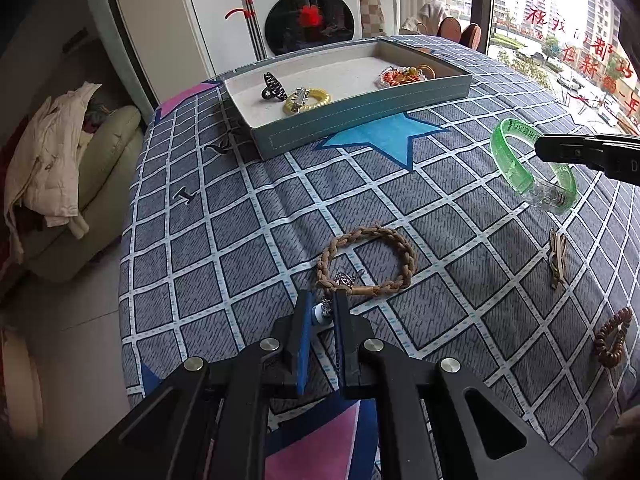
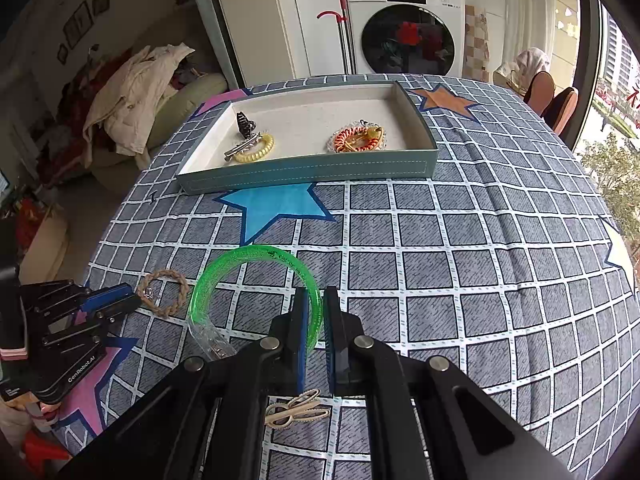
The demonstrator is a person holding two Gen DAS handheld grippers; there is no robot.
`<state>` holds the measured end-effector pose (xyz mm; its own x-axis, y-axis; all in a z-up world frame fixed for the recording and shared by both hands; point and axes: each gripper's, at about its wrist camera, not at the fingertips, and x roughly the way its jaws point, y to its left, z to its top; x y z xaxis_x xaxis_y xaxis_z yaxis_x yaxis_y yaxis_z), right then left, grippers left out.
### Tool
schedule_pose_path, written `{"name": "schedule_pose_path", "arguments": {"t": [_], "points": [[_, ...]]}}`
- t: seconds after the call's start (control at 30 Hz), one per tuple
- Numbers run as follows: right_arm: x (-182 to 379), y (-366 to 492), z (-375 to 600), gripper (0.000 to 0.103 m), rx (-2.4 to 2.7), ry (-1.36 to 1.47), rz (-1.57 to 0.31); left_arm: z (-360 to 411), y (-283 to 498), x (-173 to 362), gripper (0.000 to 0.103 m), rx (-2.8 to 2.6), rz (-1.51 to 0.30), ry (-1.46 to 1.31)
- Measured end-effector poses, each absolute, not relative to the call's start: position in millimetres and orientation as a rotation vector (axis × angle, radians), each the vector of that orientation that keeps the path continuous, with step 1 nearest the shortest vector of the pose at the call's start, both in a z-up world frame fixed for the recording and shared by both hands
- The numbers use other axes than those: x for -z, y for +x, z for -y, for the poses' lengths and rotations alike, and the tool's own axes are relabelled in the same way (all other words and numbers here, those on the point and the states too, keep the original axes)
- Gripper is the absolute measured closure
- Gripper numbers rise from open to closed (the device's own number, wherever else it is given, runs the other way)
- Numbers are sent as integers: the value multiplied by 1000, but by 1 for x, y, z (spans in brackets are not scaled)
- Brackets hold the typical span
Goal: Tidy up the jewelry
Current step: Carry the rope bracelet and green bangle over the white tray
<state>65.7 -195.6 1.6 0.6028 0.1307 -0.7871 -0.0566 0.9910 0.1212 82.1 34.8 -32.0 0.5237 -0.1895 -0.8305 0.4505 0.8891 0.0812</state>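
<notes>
The left gripper [image 1: 322, 306] hides the near end of the braided brown bracelet [image 1: 366, 258]: only a small white-and-metal charm [image 1: 323, 312] shows in the narrow gap between its blue pads, and whether the pads pinch the charm alone or the cord as well is hard to make out. Its jaws stand nearly closed on that charm, with the rest of the braid lying on the checked tablecloth [image 1: 248, 216] ahead of the fingertips. The right gripper [image 2: 318, 312] is closed on the rim of the green translucent bangle [image 2: 256, 280], whose clear clasp end is partly covered by the gripper's black body; in the left wrist view only the tip of this gripper enters from the right edge, cut off by the frame. A beige hair clip [image 2: 298, 408] lies under the right gripper, half hidden by its linkage. A brown spiral hair tie [image 1: 612, 336] sits near the right edge of the left view. Further back, the teal tray [image 2: 304, 170] holds a black claw clip [image 2: 245, 122], a yellow spiral tie [image 2: 256, 148] with a metal clip across it, and an orange coil [image 2: 356, 138] whose tangled detail cannot be told.
</notes>
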Motion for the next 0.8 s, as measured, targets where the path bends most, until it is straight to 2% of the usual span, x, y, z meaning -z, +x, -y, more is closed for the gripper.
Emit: {"name": "schedule_pose_path", "arguments": {"t": [0.47, 0.8], "points": [[-8, 65, 195, 95, -113, 92, -898, -44, 84, -31, 73, 480, -843, 108], [-15, 67, 202, 95, -108, 103, -884, -25, 93, -52, 73, 520, -799, 72]]}}
